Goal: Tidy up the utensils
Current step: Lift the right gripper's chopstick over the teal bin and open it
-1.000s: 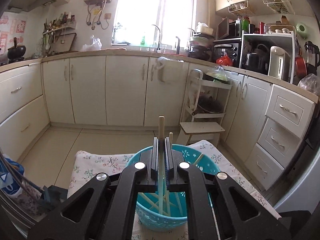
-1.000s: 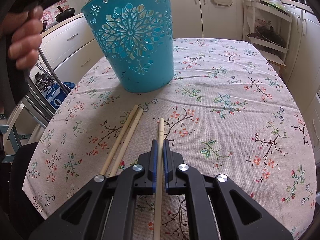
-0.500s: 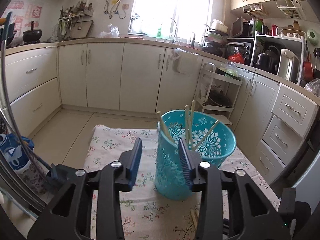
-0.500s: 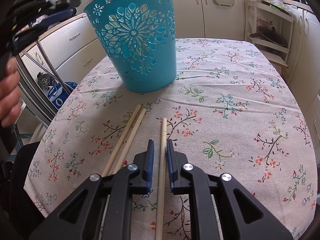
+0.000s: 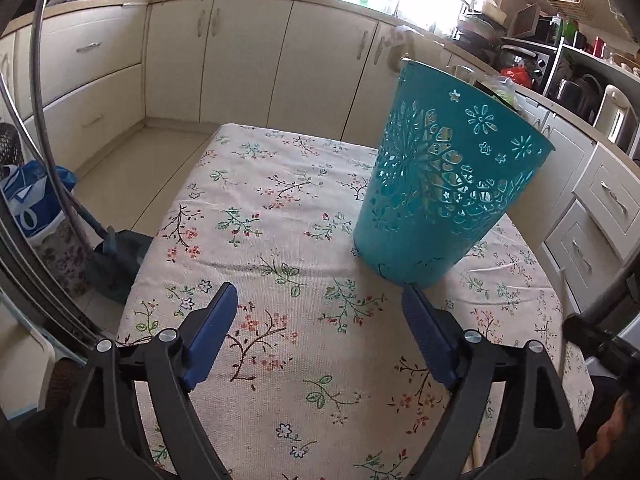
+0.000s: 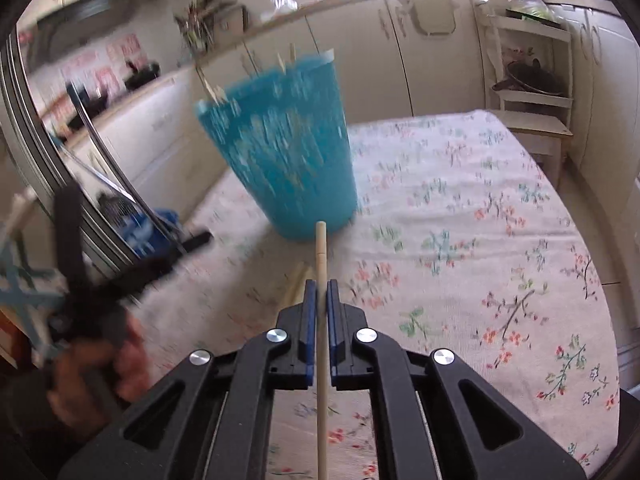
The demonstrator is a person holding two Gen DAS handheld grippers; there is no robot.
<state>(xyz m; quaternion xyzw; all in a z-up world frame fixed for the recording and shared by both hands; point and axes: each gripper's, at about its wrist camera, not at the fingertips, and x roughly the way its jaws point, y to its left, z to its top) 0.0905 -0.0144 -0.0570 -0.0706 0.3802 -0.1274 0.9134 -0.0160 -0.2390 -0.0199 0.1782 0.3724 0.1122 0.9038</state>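
A teal cut-out basket (image 5: 444,184) stands on the floral tablecloth (image 5: 256,220). In the right wrist view the basket (image 6: 280,148) is blurred, with several chopstick tips sticking out of its top. My left gripper (image 5: 320,312) is open and empty, low over the cloth, near the basket's base. My right gripper (image 6: 319,292) is shut on a wooden chopstick (image 6: 321,248) that points at the basket's base and is lifted off the table. Two more chopsticks (image 6: 294,284) lie on the cloth just left of the right gripper's fingers.
The table's edges drop off to the floor on the left (image 5: 132,280) and far side. Kitchen cabinets (image 5: 248,56) run behind. A white shelf rack (image 6: 528,92) stands past the table's far right corner. The person's left hand (image 6: 100,380) holds the other gripper at lower left.
My left gripper let go of its chopstick into the basket, opened wide and dropped to table level. My right gripper closed on the single chopstick and lifted it toward the basket.
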